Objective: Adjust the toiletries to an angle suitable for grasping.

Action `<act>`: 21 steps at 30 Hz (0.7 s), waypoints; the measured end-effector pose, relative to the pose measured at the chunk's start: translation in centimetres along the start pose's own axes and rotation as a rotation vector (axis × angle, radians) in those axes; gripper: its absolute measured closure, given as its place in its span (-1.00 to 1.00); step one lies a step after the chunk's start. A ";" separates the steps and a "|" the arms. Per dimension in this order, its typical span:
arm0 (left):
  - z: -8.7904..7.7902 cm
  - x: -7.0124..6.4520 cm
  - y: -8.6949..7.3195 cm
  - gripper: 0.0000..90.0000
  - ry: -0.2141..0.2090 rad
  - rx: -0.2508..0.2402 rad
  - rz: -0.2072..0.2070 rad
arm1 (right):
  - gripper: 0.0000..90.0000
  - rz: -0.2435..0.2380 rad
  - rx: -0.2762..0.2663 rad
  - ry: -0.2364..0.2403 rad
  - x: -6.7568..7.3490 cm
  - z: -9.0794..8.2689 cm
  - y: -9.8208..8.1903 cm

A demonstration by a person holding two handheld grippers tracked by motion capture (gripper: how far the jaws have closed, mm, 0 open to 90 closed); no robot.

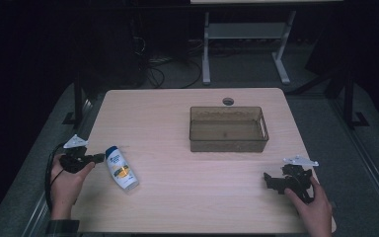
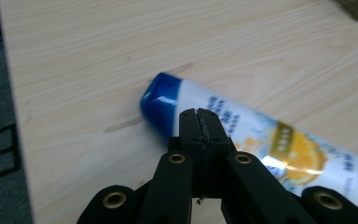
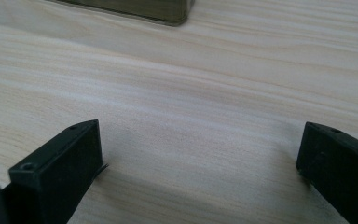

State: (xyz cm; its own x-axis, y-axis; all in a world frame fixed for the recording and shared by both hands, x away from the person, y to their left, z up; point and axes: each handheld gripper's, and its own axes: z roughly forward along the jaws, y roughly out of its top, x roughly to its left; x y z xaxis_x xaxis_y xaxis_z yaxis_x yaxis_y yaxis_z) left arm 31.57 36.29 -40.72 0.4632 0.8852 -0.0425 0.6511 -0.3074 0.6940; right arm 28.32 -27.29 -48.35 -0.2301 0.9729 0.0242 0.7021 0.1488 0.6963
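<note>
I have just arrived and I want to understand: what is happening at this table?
A person holds a tool in each hand at a wooden table. The left tool, jaws shut and empty, points at the blue cap of a white bottle lying on its side. The right tool rests open near the table's edge. A brown bin stands farther back.

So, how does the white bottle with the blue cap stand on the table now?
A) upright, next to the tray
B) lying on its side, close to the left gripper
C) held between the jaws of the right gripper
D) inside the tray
B: the bottle lies flat on the table, just off the tip of the shut left gripper, far from the tray.
</note>
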 end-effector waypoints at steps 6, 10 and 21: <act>0.9 1.4 -0.9 1.00 0.023 0.024 -0.033 | -1.00 0.000 0.000 0.000 0.0 0.0 0.0; 2.0 1.8 -1.2 1.00 0.029 0.049 -0.045 | -1.00 0.000 0.000 0.000 0.0 0.0 0.0; 4.1 2.8 -1.2 1.00 0.042 0.088 -0.064 | -1.00 0.000 0.000 0.000 0.0 0.0 0.0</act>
State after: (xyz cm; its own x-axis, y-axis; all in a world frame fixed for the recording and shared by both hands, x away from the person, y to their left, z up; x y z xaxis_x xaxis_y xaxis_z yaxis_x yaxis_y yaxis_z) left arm 34.57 37.71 -44.65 0.3946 0.9173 -0.0535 0.7299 -0.2775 0.6246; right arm 28.32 -27.29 -48.34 -0.2302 0.9728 0.0242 0.7023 0.1488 0.6962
